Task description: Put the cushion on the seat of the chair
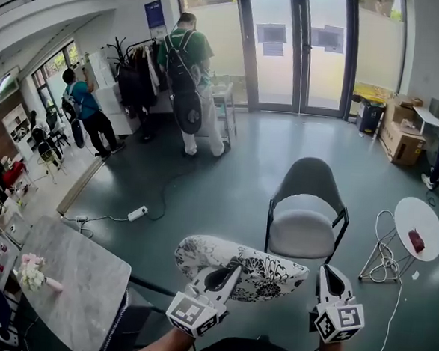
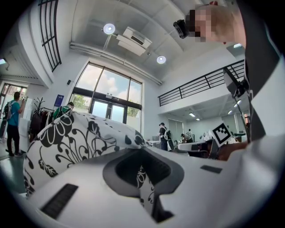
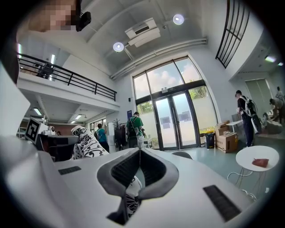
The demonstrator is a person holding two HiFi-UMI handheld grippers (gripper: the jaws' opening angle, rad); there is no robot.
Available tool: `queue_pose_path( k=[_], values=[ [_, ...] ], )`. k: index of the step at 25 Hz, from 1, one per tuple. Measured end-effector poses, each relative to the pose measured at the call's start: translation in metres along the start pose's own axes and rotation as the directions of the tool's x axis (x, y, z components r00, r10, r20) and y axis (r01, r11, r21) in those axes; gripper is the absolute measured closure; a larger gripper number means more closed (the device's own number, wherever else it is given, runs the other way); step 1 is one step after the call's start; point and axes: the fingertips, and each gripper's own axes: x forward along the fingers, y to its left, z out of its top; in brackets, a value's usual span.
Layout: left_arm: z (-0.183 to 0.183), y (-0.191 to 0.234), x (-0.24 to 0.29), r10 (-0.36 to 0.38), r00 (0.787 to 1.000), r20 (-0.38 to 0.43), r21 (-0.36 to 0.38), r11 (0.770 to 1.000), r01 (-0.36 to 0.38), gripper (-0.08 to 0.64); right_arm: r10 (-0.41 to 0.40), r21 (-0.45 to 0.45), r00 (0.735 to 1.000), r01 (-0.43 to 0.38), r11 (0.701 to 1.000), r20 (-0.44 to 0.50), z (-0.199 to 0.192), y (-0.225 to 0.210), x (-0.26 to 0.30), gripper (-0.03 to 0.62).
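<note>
A: Claw state, both sides?
B: Left claw (image 1: 226, 275) clamped on the patterned fabric of the cushion (image 1: 243, 261). Right claw (image 1: 329, 276) closed tight on its other edge.
A: Cushion location?
B: Held up between the two claws, just in front of the chair (image 1: 302, 233), not on its seat.

Bright daylight comes in through the doors (image 1: 303, 49) at twelve o'clock. Picture edges bend and go dark; near parts look soft.
</note>
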Motion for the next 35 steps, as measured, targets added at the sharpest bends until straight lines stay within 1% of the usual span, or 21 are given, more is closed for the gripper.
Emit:
queue_pose_path(
  k=[8,12,16,19,22,28,32,35],
  values=[
    [0.0,-0.012,0.057,0.019,1.0,0.001,0.006,1.0,-0.019,0.548,0.02,0.008,1.0,-0.02,1.0,0.003,0.001,-0.055,0.02,0.581],
    [-0.003,-0.014,0.076,0.011,1.0,-0.016,0.013,1.0,-0.011,0.548,0.016,0.02,1.0,-0.016,1.0,0.0,0.0,-0.072,0.028,0.581],
    [-0.008,-0.009,0.095,-0.012,1.0,-0.024,0.013,1.0,0.013,0.548,0.005,0.017,1.0,-0.005,1.0,-0.003,-0.001,-0.084,0.041,0.581],
    [-0.012,0.004,0.111,-0.015,1.0,-0.02,0.008,1.0,0.015,0.548,-0.001,0.013,1.0,0.001,1.0,0.001,-0.001,-0.09,0.058,0.581],
    [-0.012,0.018,0.131,-0.046,0.999,-0.018,0.014,0.999,0.047,0.548,-0.018,0.01,1.0,0.018,1.0,-0.001,0.003,-0.098,0.076,0.581],
    [-0.01,0.054,0.173,-0.086,0.996,-0.012,0.0,0.996,0.086,0.548,-0.063,-0.015,0.998,0.063,0.998,-0.001,0.018,-0.115,0.116,0.581],
    [-0.007,0.079,0.2,-0.125,0.992,-0.013,-0.004,0.992,0.125,0.548,-0.108,-0.007,0.994,0.108,0.994,-0.007,0.023,-0.126,0.147,0.581],
    [-0.005,0.099,0.217,-0.153,0.988,-0.011,-0.005,0.988,0.153,0.548,-0.126,-0.008,0.992,0.126,0.992,-0.015,0.025,-0.129,0.171,0.581]
  ],
)
